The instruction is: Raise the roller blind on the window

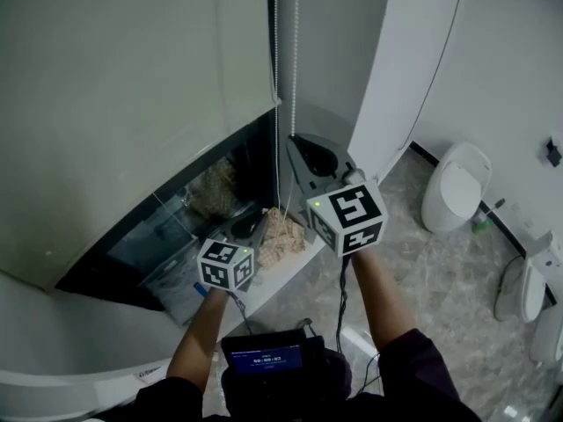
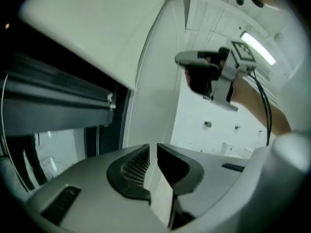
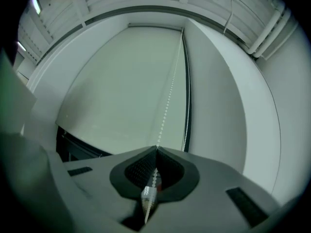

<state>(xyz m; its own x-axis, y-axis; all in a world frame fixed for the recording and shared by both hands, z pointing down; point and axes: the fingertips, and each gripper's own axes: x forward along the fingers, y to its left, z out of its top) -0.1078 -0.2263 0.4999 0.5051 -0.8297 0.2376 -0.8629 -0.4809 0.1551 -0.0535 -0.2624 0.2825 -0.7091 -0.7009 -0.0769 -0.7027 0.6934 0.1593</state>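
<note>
The pale roller blind (image 1: 132,86) covers most of the window, with a dark strip of glass (image 1: 149,236) bare under its bottom bar. A white bead chain (image 1: 294,51) hangs down at the blind's right edge. My right gripper (image 1: 299,143) is raised to it and is shut on the chain. In the right gripper view the chain (image 3: 167,106) runs up from between the pads (image 3: 146,171) along the blind (image 3: 116,91). My left gripper (image 1: 244,229) is lower, by the sill. Its jaws (image 2: 153,147) stand a narrow slit apart with nothing in it.
A window sill (image 1: 290,262) below holds a tan woven bundle (image 1: 283,234). White urinals (image 1: 455,187) stand along the right wall on a grey marbled floor (image 1: 440,280). A white curved column (image 1: 396,77) rises right of the chain. A small screen (image 1: 264,359) sits at the person's chest.
</note>
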